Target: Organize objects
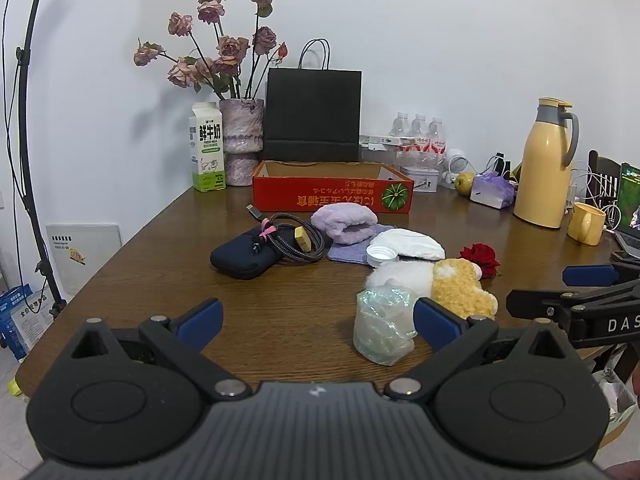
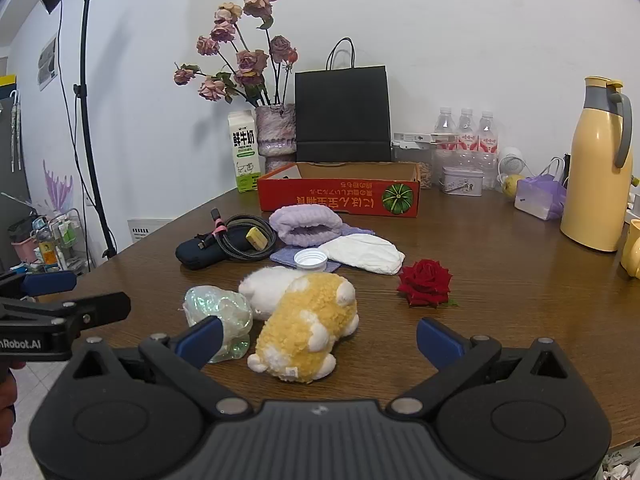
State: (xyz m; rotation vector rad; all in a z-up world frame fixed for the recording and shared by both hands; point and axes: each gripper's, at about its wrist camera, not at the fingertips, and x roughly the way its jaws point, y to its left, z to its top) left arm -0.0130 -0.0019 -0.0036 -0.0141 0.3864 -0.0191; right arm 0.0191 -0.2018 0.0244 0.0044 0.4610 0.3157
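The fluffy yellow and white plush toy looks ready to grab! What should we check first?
1. Right gripper open: ok, nothing between its jaws.
2. Left gripper open: ok, empty.
3. Fluffy yellow and white plush toy free to lift: not ok, it leans on the white fluffy ball.
4. Crinkly clear plastic bag clear of the right gripper's fingers: cannot tell.
5. Open red cardboard box has room: cannot tell.

The shallow cardboard box (image 2: pixel 339 196) is red outside with yellow lettering and a green striped pumpkin print, plain brown inside. The fluffy toy (image 2: pixel 308 332) is yellow with white patches, beside an all-white fluffy one (image 2: pixel 269 285). The rose head (image 2: pixel 426 282) is deep red. The fuzzy cloth (image 2: pixel 304 224) is lilac. The wooden table (image 2: pixel 500 280) is dark brown.
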